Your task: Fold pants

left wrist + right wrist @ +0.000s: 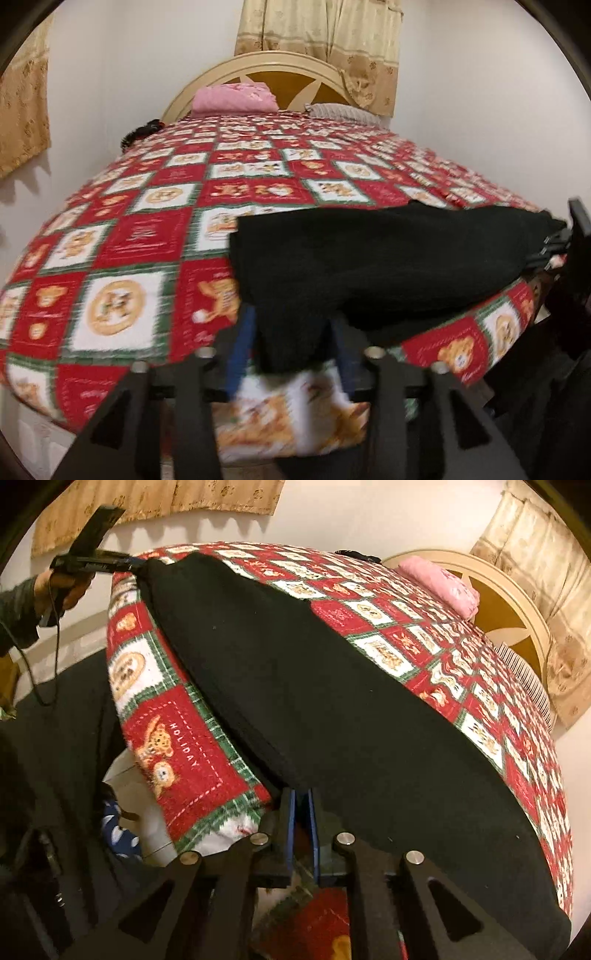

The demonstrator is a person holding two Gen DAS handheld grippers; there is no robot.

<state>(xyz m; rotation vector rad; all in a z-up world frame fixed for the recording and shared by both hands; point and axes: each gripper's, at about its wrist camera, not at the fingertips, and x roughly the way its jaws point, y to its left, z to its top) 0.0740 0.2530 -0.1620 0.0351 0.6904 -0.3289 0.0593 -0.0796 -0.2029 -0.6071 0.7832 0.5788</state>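
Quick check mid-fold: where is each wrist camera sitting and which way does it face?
Left wrist: at the bed's foot edge, facing the headboard; left hand-held gripper pinches the pants.
Right wrist: at the bed's near edge, looking along the pants; right hand-held gripper, person's hand.
Shared: pants, pink pillow.

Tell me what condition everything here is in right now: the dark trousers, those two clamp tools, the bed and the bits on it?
Black pants: stretched flat along the bed's near edge, gripped at both ends.
Left gripper: shut on the pants.
Right gripper: shut on the pants.
Bedspread: spread smooth over the bed.
Pink cloth: folded, lying by the headboard.
Curtain: hanging drawn behind the headboard.
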